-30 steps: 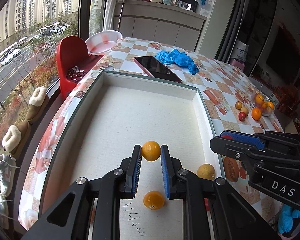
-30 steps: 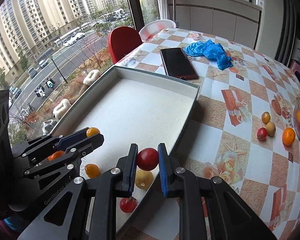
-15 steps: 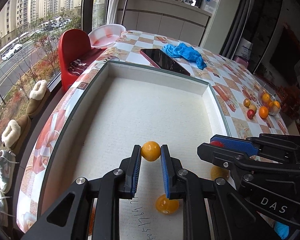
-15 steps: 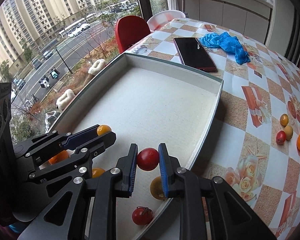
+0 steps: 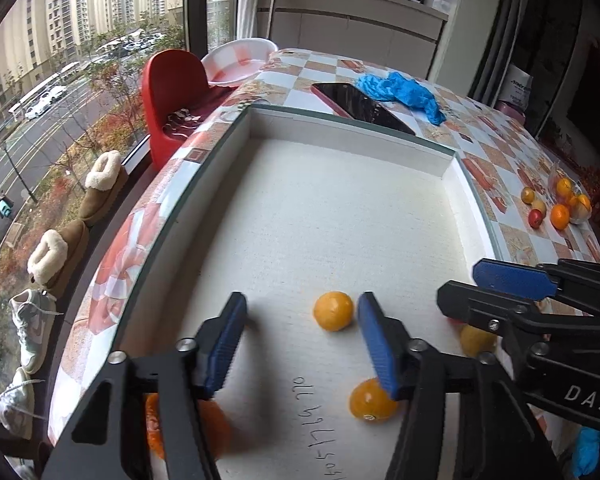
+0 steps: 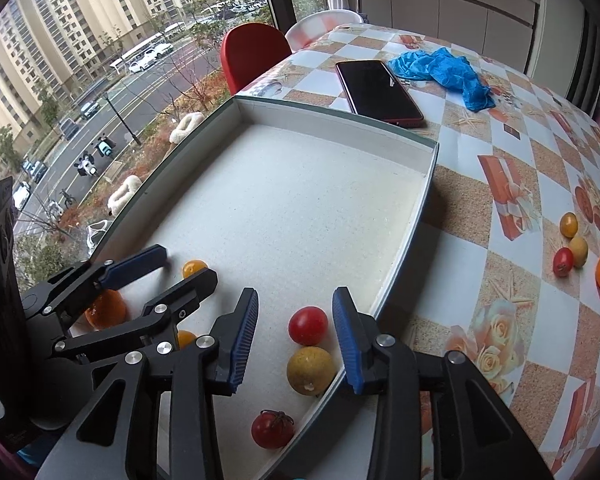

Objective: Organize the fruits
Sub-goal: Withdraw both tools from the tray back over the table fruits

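A white tray [image 5: 340,128] with a green rim lies on the table. My left gripper [image 5: 300,320] is open; a small orange fruit [image 5: 333,311] lies on the tray floor between its jaws, near the right one. My right gripper [image 6: 296,320] is open; a red cherry tomato [image 6: 308,325] lies on the tray between its jaws. Near it lie a yellow-brown fruit [image 6: 311,370] and another red tomato [image 6: 272,429]. Another orange fruit [image 5: 370,402] and a mandarin [image 6: 105,308] also lie in the tray.
Several loose fruits [image 6: 576,246] lie on the checkered tablecloth at right, by a glass bowl of oranges [image 5: 572,196]. A phone [image 6: 378,92] and blue gloves [image 6: 444,68] lie beyond the tray. A red chair [image 5: 172,88] stands by the window.
Both grippers have opened. The orange fruit dropped from my left gripper onto the tray, and the red tomato dropped from my right gripper onto the tray.
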{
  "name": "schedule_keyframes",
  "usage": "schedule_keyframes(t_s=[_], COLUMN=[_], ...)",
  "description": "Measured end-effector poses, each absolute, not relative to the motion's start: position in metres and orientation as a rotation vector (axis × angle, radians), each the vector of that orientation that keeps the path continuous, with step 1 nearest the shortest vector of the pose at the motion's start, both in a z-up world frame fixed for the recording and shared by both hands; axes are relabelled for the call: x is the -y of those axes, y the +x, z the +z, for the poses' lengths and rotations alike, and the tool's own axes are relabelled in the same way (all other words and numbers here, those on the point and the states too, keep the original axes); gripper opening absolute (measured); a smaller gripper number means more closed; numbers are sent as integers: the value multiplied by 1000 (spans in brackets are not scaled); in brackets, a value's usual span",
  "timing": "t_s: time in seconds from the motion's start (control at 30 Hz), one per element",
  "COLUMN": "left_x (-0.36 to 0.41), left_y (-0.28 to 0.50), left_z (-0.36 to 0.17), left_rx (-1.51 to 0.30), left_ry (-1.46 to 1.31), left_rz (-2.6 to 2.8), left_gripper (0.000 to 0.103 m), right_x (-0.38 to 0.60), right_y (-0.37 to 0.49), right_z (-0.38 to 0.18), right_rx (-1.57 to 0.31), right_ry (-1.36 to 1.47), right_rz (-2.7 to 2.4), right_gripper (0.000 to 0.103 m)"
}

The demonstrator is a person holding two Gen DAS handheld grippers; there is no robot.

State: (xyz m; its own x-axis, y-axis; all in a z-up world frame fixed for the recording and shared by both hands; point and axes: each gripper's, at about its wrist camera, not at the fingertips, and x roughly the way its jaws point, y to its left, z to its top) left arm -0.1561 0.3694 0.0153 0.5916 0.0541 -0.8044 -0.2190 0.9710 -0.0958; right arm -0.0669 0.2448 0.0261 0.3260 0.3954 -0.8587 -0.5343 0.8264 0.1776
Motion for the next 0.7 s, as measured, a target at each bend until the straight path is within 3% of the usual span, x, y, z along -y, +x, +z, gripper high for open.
schedule_keyframes(t_s=[0.03, 0.2, 0.3, 0.4, 0.7], left_x=[-374, -379, -373, -363, -329], left_y=[-158, -158, -158, -157, -154], left_z=[18, 23, 24, 27, 42], left_rx=[-912, -903, -912, -911, -909], left_ry=[-220, -246, -237, -214, -153], left_rz=[162, 172, 157, 144, 78], left_gripper=[77, 85, 85, 85, 85], right_x=[-242, -236, -228, -213, -157], right_y=[-66, -66, -65, -61, -48], right_z=[28, 41, 46, 50, 48], right_rx=[-1078, -1031, -1005, -983, -1006], right_ry=[-124, -114, -111, -96, 1], right_rz=[624, 602, 571, 516, 427], right_gripper=[58, 85, 88, 101, 103])
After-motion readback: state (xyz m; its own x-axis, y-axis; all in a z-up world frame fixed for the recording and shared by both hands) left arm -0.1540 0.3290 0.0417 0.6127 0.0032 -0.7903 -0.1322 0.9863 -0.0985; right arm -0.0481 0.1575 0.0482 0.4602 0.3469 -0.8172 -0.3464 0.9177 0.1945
